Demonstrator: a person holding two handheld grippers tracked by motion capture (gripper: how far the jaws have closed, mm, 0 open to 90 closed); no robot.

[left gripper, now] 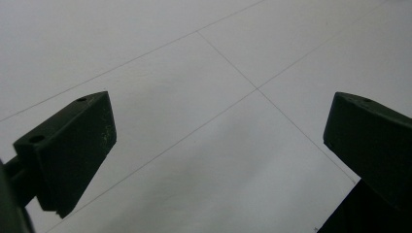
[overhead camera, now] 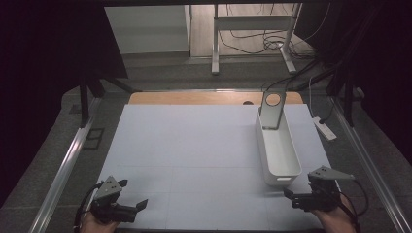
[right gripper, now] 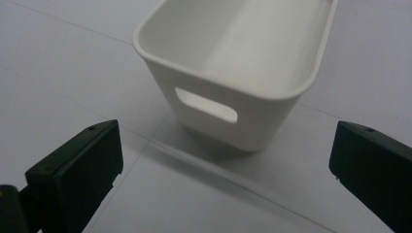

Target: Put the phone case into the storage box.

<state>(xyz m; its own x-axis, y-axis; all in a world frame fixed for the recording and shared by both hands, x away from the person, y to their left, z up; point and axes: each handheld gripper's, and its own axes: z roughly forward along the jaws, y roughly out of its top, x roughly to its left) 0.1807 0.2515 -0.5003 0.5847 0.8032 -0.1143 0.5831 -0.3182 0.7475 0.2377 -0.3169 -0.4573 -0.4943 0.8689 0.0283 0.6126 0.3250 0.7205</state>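
Resting near the white table (overhead camera: 194,145) front edge, both hand-held grippers spread empty, white bin (overhead camera: 277,145) right, dark room.

No legible text or labels

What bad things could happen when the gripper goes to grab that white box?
1. The white bin is long and narrow, so a push from the open right gripper on its near end might slide or tip it instead of gripping it.
2. A grey stand leans upright in the bin's far end; a jolt could topple it.
3. The left gripper is far off, probably too far to steady the bin.
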